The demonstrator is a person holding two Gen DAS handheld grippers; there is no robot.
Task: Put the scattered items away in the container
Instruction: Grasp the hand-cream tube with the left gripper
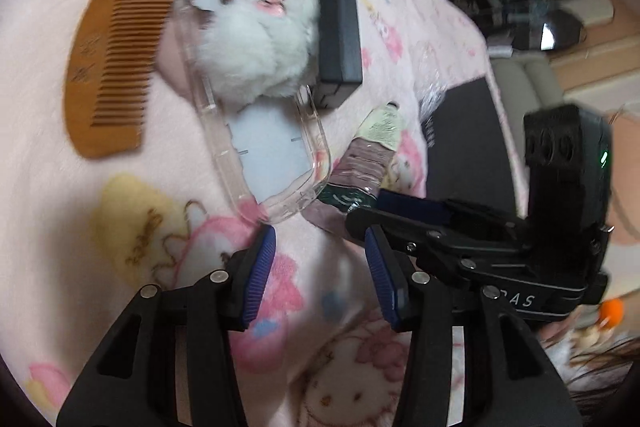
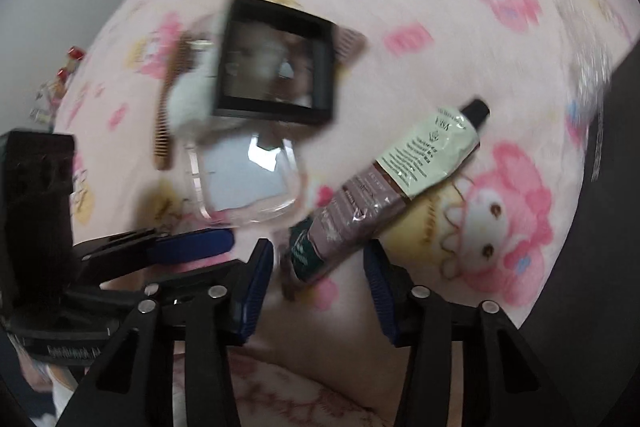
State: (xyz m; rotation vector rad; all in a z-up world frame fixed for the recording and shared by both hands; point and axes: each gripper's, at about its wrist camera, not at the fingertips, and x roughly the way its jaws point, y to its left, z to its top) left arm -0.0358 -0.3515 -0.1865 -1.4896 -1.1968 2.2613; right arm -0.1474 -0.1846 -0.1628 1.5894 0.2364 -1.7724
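While both tongs gape empty, tube (image 2: 396,187) lies beside container (image 1: 280,163) rim.

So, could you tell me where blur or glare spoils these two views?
Left wrist view: the comb and fluffy toy are smeared by motion. Right wrist view: the black box is blurred, and glare sits on the clear tray.

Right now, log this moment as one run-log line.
left gripper open, empty | right gripper open at tube | plush in clear container | comb, black box outside
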